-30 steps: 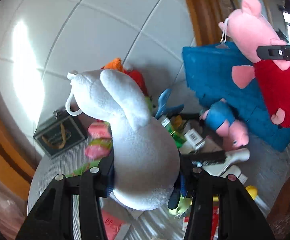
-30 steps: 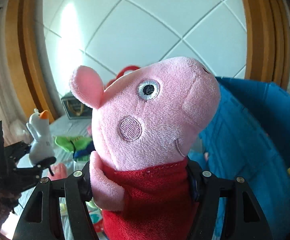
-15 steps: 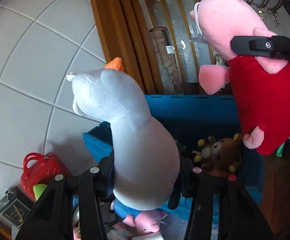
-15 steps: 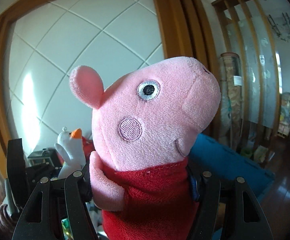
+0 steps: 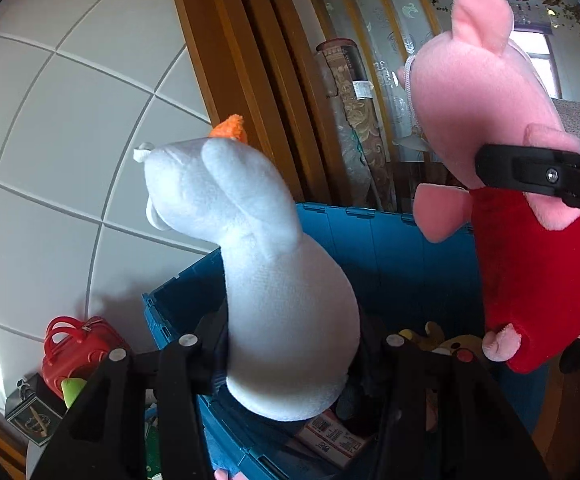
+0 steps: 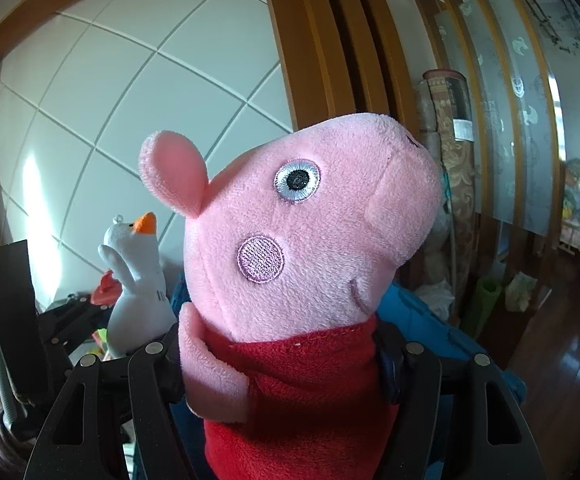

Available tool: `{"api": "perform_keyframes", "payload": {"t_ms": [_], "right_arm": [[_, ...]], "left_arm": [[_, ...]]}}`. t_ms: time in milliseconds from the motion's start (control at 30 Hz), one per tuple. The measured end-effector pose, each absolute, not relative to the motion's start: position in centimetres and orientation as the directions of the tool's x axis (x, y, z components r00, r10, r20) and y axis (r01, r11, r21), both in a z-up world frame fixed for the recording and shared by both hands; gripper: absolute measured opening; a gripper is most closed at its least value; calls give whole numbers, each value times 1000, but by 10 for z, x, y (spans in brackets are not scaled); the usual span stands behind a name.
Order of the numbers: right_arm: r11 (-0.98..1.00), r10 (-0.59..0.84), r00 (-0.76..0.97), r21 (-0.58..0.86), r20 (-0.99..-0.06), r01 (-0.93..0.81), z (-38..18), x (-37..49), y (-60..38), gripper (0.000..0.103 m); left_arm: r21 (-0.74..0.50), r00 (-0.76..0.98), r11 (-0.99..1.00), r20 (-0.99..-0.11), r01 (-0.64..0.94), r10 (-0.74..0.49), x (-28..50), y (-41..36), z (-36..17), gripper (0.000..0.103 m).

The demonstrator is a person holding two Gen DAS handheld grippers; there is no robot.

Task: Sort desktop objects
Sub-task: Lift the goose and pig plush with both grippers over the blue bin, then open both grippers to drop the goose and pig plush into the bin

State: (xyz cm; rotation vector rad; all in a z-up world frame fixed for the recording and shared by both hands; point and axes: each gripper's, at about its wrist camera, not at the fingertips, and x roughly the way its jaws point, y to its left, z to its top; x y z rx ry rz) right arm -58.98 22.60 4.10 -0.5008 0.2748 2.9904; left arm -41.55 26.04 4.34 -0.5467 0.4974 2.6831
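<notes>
My left gripper [image 5: 290,344] is shut on a white plush snowman [image 5: 274,288] with an orange nose and holds it above the open blue bin [image 5: 381,240]. My right gripper [image 6: 282,352] is shut on a pink pig plush in a red dress [image 6: 301,240]. The pig also shows in the left wrist view [image 5: 529,200], hanging over the bin's right side. The snowman shows in the right wrist view [image 6: 138,280], left of the pig.
The bin holds a brown and yellow plush [image 5: 445,344] and a small box [image 5: 329,436]. A red toy bag [image 5: 78,356] and a dark gift box [image 5: 30,416] sit left of the bin. A white tiled wall and wooden frame [image 5: 250,80] stand behind.
Both grippers have swung with their toys from over the cluttered table to above the blue bin. Their grips are unchanged.
</notes>
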Motion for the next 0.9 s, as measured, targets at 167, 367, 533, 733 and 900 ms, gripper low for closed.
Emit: {"api": "perform_keyframes", "payload": {"t_ms": [167, 367, 533, 733, 900], "right_arm": [[-980, 91, -917, 126, -388, -151, 34, -616, 238, 83], [-965, 107, -927, 185, -360, -184, 34, -617, 265, 95], [-969, 104, -947, 182, -303, -165, 50, -599, 261, 98], [-981, 68, -959, 155, -275, -114, 50, -584, 235, 99], [-987, 39, -962, 141, -272, -80, 41, -583, 220, 101]], "left_arm": [[270, -877, -909, -447, -317, 173, -432, 270, 43, 87], [274, -913, -937, -396, -215, 94, -427, 269, 50, 103], [254, -919, -953, -391, -164, 54, -412, 246, 47, 103], [272, -926, -953, -377, -130, 19, -397, 243, 42, 103], [268, -931, -958, -366, -101, -4, -391, 232, 43, 103]]}}
